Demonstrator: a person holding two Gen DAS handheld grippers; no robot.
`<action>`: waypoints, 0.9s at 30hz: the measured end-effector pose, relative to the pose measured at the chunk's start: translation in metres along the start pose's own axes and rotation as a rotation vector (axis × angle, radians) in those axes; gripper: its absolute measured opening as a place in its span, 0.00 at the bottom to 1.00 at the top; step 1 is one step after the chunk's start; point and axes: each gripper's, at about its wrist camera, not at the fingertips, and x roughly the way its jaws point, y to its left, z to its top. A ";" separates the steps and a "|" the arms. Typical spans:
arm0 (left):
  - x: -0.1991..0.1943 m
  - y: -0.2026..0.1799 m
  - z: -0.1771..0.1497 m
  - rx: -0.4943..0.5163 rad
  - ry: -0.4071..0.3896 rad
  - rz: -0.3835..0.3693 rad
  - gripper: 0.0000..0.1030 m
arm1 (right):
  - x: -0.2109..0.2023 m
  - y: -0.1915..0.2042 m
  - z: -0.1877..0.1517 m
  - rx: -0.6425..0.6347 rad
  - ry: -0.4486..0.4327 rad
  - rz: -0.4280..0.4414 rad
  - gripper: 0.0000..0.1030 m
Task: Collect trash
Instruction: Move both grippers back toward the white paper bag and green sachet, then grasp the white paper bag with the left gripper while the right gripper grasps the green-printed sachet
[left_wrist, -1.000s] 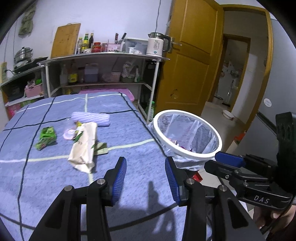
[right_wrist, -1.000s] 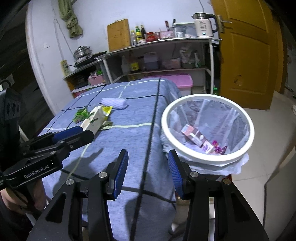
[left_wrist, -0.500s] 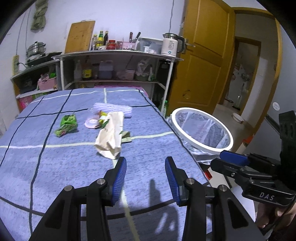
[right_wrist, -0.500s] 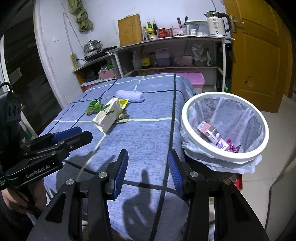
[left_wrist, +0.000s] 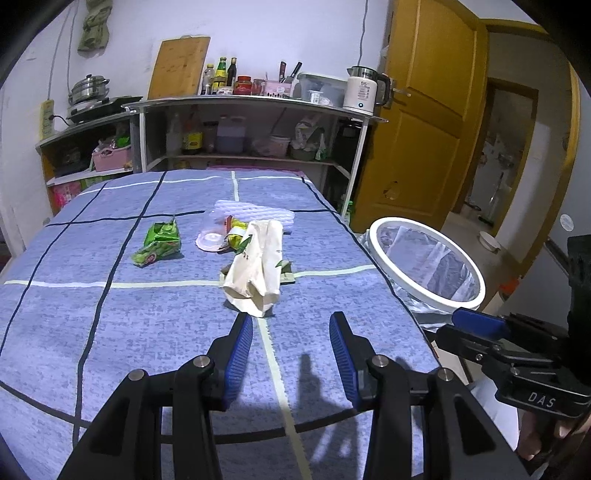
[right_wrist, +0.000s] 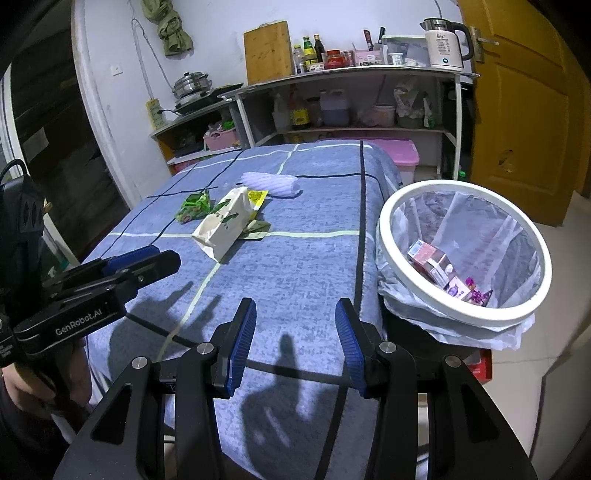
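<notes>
Nearby, on the blue checked cloth of the counter (left_wrist: 110, 325), the trash lies in a loose cluster: a cream paper bag (left_wrist: 256, 269) nearest, tilted with its open end toward the left claw (left_wrist: 291, 360), a green wrapper (left_wrist: 159, 248) off to its left and apart from it, a clear plastic cup (left_wrist: 211, 236) on its side touching a yellow wrapper (left_wrist: 236, 236), and a white foam sleeve (left_wrist: 255, 213) behind them. A small green scrap (left_wrist: 286, 271) pokes out from under the bag on its right. The left claw hovers just short of the bag, released and holding nothing, with only bare cloth between its blue pads. The right claw (right_wrist: 291, 345) is likewise spread wide and carries nothing, low over the near edge of the counter, the bag (right_wrist: 223, 225) well ahead to its left. Beside the counter's right edge stands a bin (right_wrist: 384, 236) with a white ring rim and a clear liner, with a few small cartons (right_wrist: 436, 267) at its bottom. Behind the counter a metal shelf (left_wrist: 258, 101) carries a kettle (left_wrist: 364, 92), bottles and a cutting board (left_wrist: 179, 68); a yellow door (left_wrist: 428, 122) stands to the right.
</notes>
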 end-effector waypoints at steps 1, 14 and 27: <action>0.000 0.001 0.000 0.000 0.001 0.001 0.42 | 0.001 0.001 0.001 -0.002 0.001 0.002 0.44; 0.021 0.022 0.008 -0.033 0.025 0.013 0.49 | 0.024 0.006 0.011 -0.018 0.025 0.022 0.44; 0.056 0.031 0.031 -0.008 0.040 -0.004 0.62 | 0.046 0.005 0.020 -0.023 0.040 0.034 0.45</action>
